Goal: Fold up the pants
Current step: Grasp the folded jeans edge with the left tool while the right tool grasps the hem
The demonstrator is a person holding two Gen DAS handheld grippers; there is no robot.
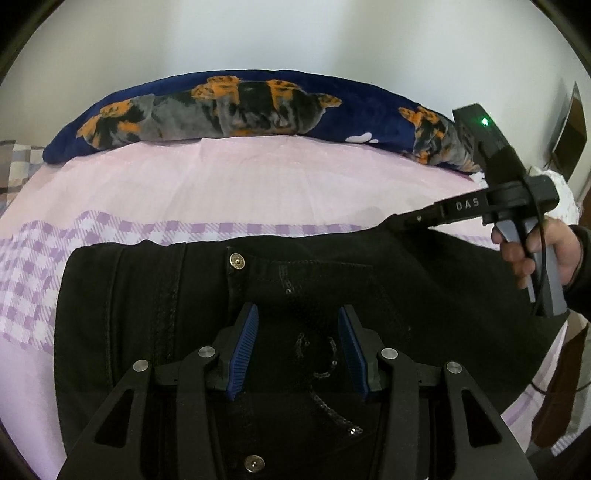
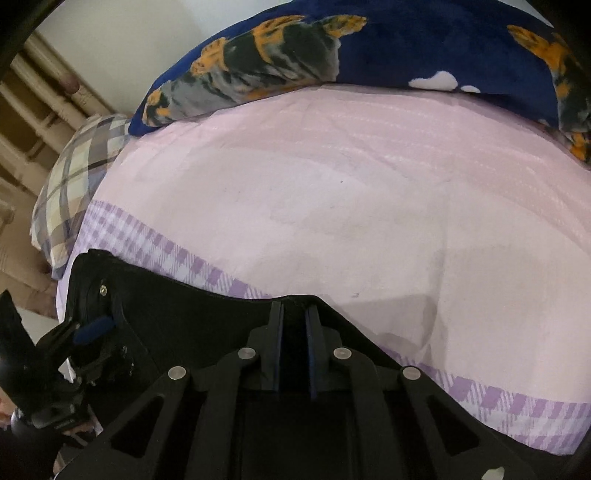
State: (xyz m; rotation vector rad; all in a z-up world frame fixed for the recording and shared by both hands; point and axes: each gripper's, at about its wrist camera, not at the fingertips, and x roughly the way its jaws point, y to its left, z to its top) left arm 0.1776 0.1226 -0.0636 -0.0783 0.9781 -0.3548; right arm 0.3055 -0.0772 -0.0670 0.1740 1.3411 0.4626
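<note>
White wall (image 1: 295, 33) closes the far side of the room, and below it my bed is spread with a pink sheet (image 1: 258, 184) that carries a band of lilac check across its near part. Along the far edge of the sheet lies a long navy blanket (image 1: 229, 107) printed with orange and grey tiger shapes, and at the far left a plaid pillow (image 2: 70, 184) pokes out past the sheet's corner. On the near half of the bed the black pants (image 1: 155, 295) lie flat, waistband toward the far side, with a metal button (image 1: 236, 260) at the fly and a trail of sequins (image 1: 325, 369) glinting on the front. My left gripper (image 1: 297, 332) hangs over the front of the pants, its blue-padded fingers (image 1: 246, 343) spread wide with only dark cloth showing between them; whether the pads touch the cloth I cannot tell. My right gripper (image 2: 294, 332) is at the far edge of the pants toward the right, its fingers drawn close together with a fold of the black cloth pinched between them and lifted into a small peak against the pink sheet. From the left wrist view I see my right hand (image 1: 543, 254) wrapped round that tool's grey handle, a green light (image 1: 484, 121) lit on top of it.
</note>
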